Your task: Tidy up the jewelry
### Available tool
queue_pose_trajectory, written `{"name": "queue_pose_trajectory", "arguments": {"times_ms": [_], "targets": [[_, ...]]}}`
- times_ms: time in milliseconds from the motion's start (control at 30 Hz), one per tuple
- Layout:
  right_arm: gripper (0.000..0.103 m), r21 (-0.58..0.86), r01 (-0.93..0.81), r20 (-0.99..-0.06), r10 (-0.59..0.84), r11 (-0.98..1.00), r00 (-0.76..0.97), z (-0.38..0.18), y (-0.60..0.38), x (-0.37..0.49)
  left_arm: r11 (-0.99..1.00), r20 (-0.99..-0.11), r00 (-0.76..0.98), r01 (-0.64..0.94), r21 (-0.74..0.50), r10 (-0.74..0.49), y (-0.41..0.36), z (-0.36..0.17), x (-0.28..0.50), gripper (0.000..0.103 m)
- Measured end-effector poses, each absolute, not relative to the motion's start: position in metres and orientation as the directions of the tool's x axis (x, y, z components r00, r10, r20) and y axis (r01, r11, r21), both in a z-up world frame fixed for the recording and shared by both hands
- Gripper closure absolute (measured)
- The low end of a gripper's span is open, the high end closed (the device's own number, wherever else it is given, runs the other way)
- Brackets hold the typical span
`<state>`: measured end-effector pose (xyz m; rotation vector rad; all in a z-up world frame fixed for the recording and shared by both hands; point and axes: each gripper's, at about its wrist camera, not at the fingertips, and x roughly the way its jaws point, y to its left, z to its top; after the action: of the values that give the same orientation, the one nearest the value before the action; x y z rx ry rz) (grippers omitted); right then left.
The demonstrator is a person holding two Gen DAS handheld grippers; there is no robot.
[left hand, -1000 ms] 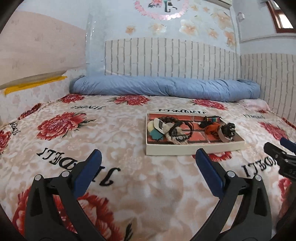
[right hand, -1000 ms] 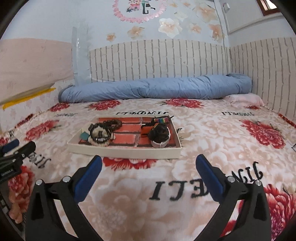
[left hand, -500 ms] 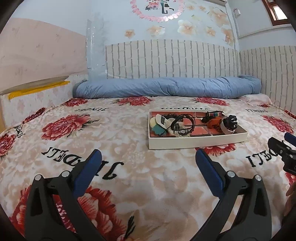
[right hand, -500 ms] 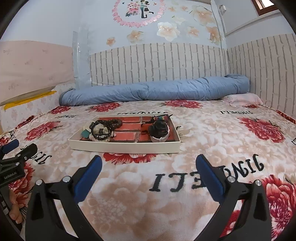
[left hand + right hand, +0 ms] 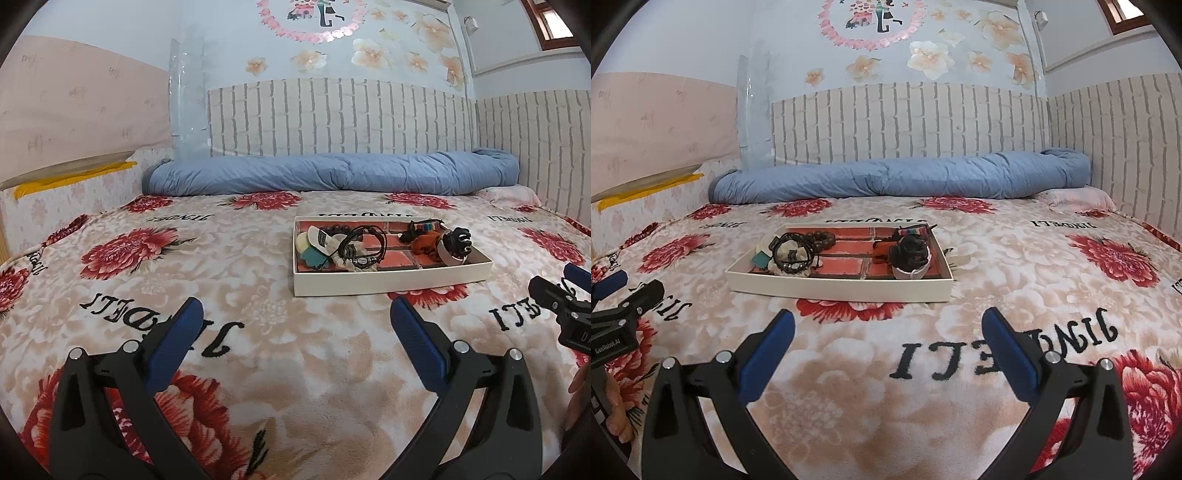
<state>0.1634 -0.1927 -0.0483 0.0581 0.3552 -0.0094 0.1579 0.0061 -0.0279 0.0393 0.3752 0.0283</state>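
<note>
The left gripper (image 5: 295, 317), black-armed with blue rubber pads, has its jaws spread wide and released, with nothing between them; it hovers over the flowered blanket near the front edge of the bed. The right gripper (image 5: 886, 319), of the same build, is likewise spread apart and empty, also above the front part of the bed. In the left wrist view the right gripper's tips show at the right border, and in the right wrist view the left gripper shows at the left border with part of a hand (image 5: 617, 413) below it.

Beyond both pairs of jaws, about mid-bed, lies the shallow cream cardboard tray (image 5: 391, 284) with a red brick-pattern floor, resting flat on the cream fleece blanket with red peonies and black lettering (image 5: 229, 369). Toward the tray's left end sits a tangle of black cord bracelets (image 5: 364, 243) on top of a white piece, with a small teal flat charm (image 5: 314, 258) beside it and a string of dark brown beads (image 5: 822, 238) behind. Toward the right end are a black scrunchie-like band resting on a white ring (image 5: 910, 258), an orange item (image 5: 424, 247) and a rainbow-striped strap (image 5: 914, 230) against the far wall.

Along the far edge of the bed, against the brick-pattern wall, lies a long rolled blue quilt (image 5: 332, 177), with a pink pillow (image 5: 1078, 201) at the far right corner.
</note>
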Motion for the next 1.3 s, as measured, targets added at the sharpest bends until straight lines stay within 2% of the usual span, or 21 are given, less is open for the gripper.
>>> {"name": "queue_pose_trajectory", "arguments": {"times_ms": [500, 1300], "targets": [[0.004, 0.034, 0.014, -0.352, -0.001, 0.999, 0.936, -0.0491, -0.1876, 0.163, 1.0, -0.374, 0.927, -0.015, 0.006, 0.016, 0.011, -0.0292, 0.1591, 0.005], [0.004, 0.034, 0.013, -0.353, 0.0, 0.999, 0.936, -0.0488, -0.188, 0.163, 1.0, -0.372, 0.928, -0.015, 0.01, 0.017, 0.0107, -0.0293, 0.1589, 0.005]]}}
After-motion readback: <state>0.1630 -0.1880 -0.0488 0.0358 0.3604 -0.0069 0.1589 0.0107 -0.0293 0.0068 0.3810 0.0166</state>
